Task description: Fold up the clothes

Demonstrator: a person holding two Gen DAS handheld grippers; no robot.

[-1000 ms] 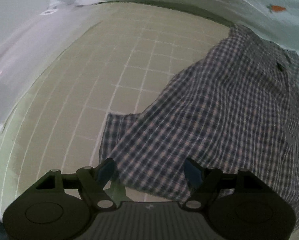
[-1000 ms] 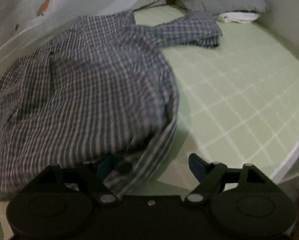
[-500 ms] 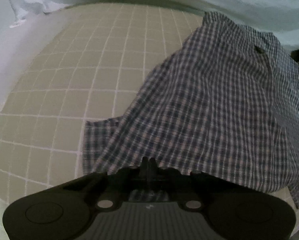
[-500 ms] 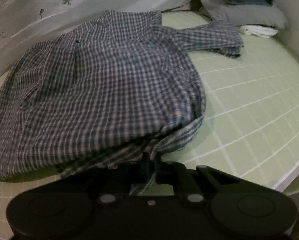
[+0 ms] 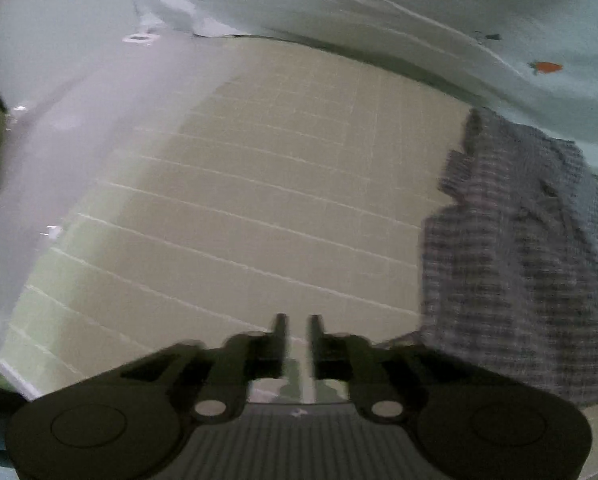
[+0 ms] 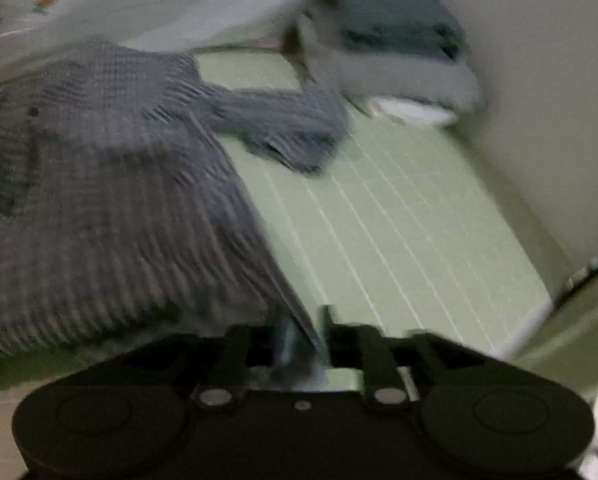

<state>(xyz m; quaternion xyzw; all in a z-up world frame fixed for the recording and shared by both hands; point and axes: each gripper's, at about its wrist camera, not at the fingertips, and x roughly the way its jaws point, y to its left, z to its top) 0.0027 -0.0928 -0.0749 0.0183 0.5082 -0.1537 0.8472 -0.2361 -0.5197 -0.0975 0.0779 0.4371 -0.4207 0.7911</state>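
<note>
Tools framed both views: the left tool [image 5: 297, 326] had its two dark fingers drawn almost together with a slim gap and nothing between them, poised over bare mat, while the right tool [image 6: 301, 330] was closed nearly as far on a thin edge of the blue-and-white checked cotton shirt [image 6: 111, 184].

From that pinch the shirt ran up and away across the pale green, white-gridded mat [image 6: 399, 216] on the bench, one sleeve [image 6: 283, 128] trailing toward a stack of folded grey-blue and white clothes [image 6: 403, 56] near the wall. In the left view the shirt [image 5: 515, 264] lay well off to the side, with a pale sheet carrying a small orange carrot motif [image 5: 545, 67] beyond it. Both pictures were blurred by motion, so the exact lie of the hem could not be read.

Judged from this, the step in hand was carrying a gripped edge over for a fold. Done well, it called for the right tool to hold its pinch, travel low and level, and for the empty left tool to take the matching edge so the cloth came down square.
</note>
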